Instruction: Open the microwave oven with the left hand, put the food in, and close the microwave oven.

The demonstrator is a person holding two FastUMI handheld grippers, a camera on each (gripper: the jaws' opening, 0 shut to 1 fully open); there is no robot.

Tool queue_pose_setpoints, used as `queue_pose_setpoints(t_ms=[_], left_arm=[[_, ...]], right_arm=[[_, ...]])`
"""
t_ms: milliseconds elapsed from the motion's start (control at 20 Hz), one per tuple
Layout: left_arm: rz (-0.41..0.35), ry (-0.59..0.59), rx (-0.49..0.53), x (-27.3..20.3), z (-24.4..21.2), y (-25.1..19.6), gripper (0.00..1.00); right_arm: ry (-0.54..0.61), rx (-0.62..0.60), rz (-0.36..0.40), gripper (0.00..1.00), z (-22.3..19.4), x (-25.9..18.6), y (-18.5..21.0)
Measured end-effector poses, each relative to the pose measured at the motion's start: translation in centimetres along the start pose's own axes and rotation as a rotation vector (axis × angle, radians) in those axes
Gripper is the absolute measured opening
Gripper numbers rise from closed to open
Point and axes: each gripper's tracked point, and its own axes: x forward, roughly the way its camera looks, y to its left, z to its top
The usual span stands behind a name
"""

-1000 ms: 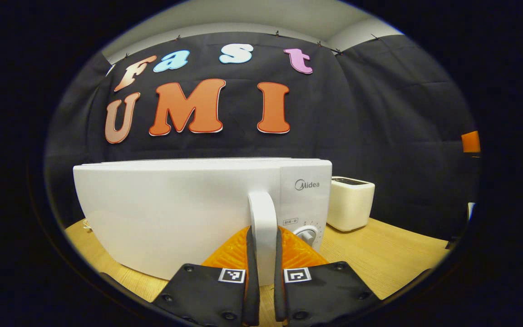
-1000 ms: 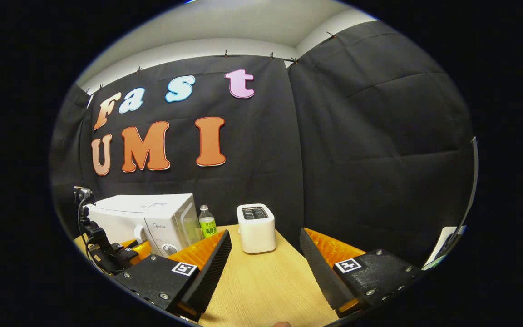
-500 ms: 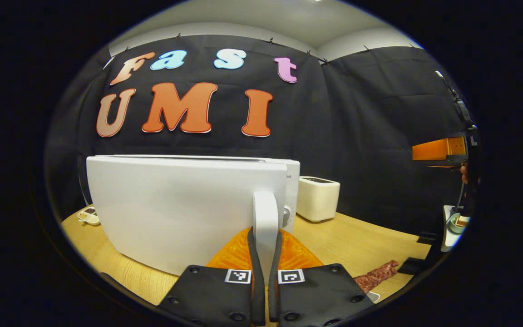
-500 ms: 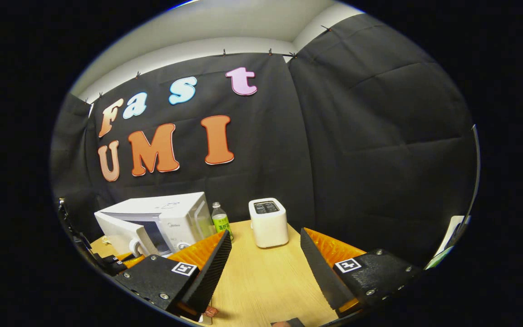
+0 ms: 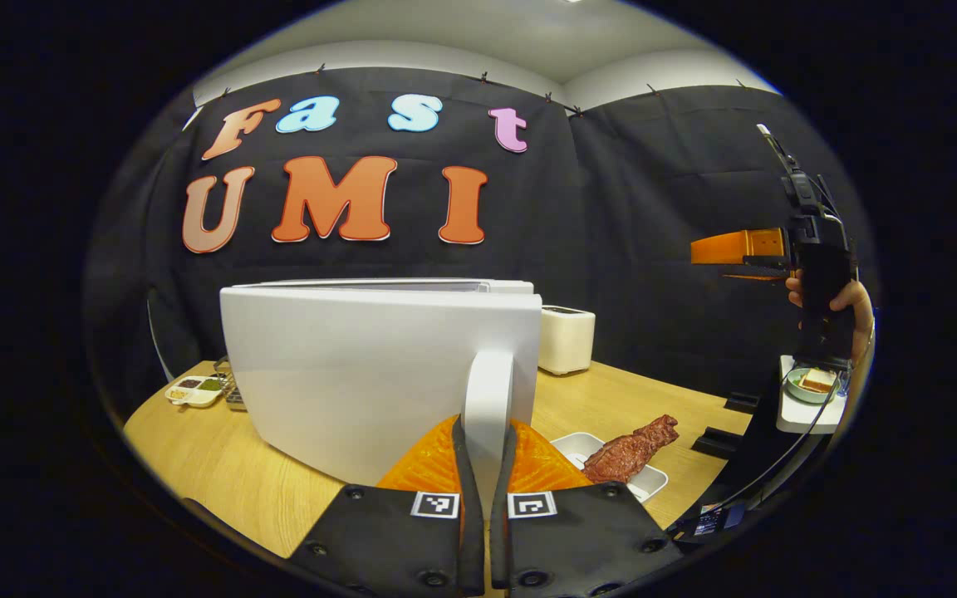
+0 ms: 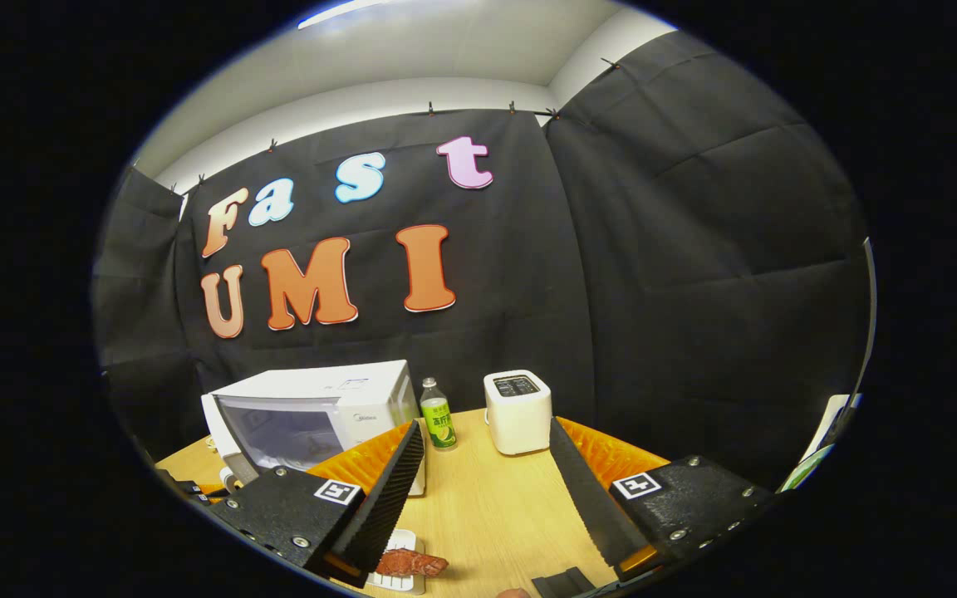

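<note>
The microwave oven (image 6: pixel 312 415) sits on the wooden table (image 6: pixel 495 515), at the back left in the right gripper view. Its door (image 5: pixel 379 374) is swung open. In the left gripper view the door's white outside faces the camera, and the left gripper (image 5: pixel 485 498) is clenched on the door's handle (image 5: pixel 488 399), one finger on each side. The right gripper view shows the oven's open inside.

The food (image 5: pixel 632 448) is one reddish-brown piece of meat. It lies on a small white tray (image 5: pixel 651 482) on the table, just right of the door. In the right gripper view the meat and tray peek out low, beside the right gripper's finger.

The right gripper (image 6: pixel 487 490) is held up over the table with its fingers spread wide and nothing between them. The left gripper view shows it from far off, with a hand (image 5: pixel 848 299) holding it.

There is one white toaster (image 6: pixel 517 411), seen in both views. The right gripper view shows one green bottle (image 6: pixel 439 415) between the oven and the toaster. The left gripper view shows one small dish of sauces (image 5: pixel 194 390) at the table's left.
</note>
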Motion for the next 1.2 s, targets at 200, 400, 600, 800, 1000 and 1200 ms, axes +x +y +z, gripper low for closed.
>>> queue_pose_setpoints(t_ms=[200,400,600,800,1000,1200], left_arm=[[0.072,0.001,-0.013,-4.8,-0.1,2.9,0.08],[0.232,0.036,0.034,-11.0,-1.8,7.5,0.31],[0.372,0.055,0.019,-17.0,-3.3,12.6,0.8],[0.452,0.022,-0.101,-21.7,-3.4,16.5,0.98],[0.539,-0.023,-0.112,-24.2,-1.9,20.8,0.98],[0.601,-0.067,-0.083,-25.5,-0.3,24.3,0.99]], right_arm=[[0.017,0.006,0.034,0.95,-0.7,-1.0,2.7],[0.013,0.002,0.058,0.95,-1.1,-2.5,4.9],[0.024,-0.002,0.079,0.95,-2.3,-3.7,6.7],[0.03,-0.03,0.078,0.95,-3.6,-3.8,7.5],[0.025,-0.053,0.074,0.95,-4.7,-4.0,8.0],[0.036,-0.044,0.055,0.95,-6.6,-3.9,7.6]])
